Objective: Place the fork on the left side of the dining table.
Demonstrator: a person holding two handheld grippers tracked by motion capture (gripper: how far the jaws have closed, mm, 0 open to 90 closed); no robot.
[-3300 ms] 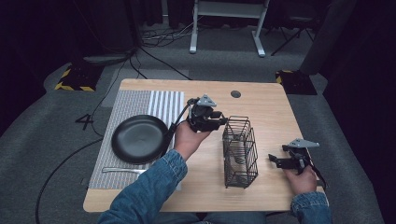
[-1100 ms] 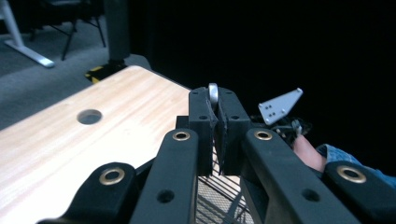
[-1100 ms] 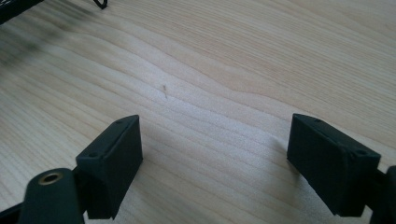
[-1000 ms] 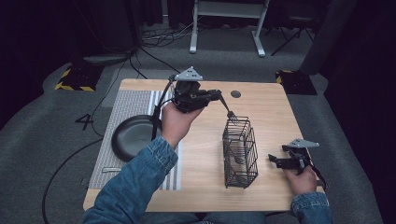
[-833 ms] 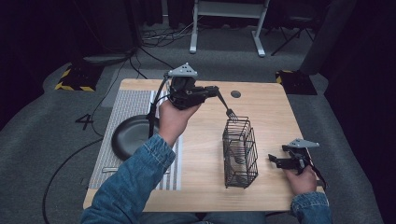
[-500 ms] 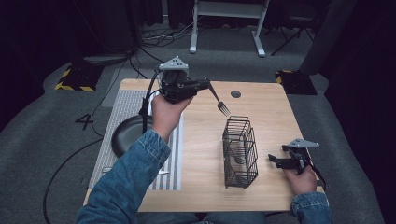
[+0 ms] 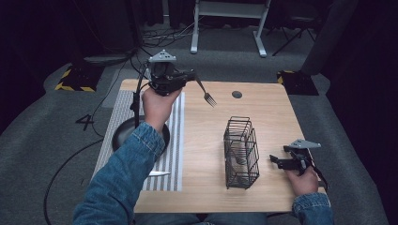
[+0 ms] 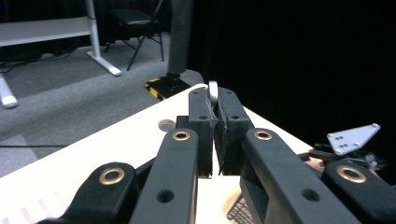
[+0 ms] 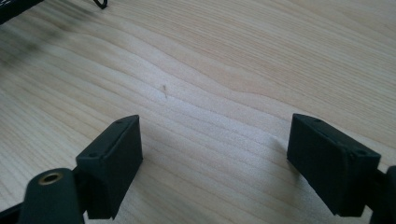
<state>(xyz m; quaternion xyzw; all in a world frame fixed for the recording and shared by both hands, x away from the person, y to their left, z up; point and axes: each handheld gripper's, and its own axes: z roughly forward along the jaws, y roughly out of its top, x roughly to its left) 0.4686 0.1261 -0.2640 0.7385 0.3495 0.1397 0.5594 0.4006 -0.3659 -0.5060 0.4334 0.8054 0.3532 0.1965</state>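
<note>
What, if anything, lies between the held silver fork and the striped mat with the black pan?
Nothing visible. The left gripper holds the silver metal fork in open air over the wooden table, beside the grey striped mat bearing the black frying pan.

I see a metal fork (image 7: 205,93) in the upper middle of the high view, lifted above the wooden table (image 7: 263,112). My left gripper (image 7: 187,77) is closed on its handle, and the tines point down and to the right in the frame. In the left gripper view, the shiny handle end (image 8: 213,90) stands out between the two pressed jaws. The black wire basket (image 7: 241,152) stands upright in the lower middle-right of the high view, well apart from the fork. Something pale lies inside it; I cannot tell what.
</note>
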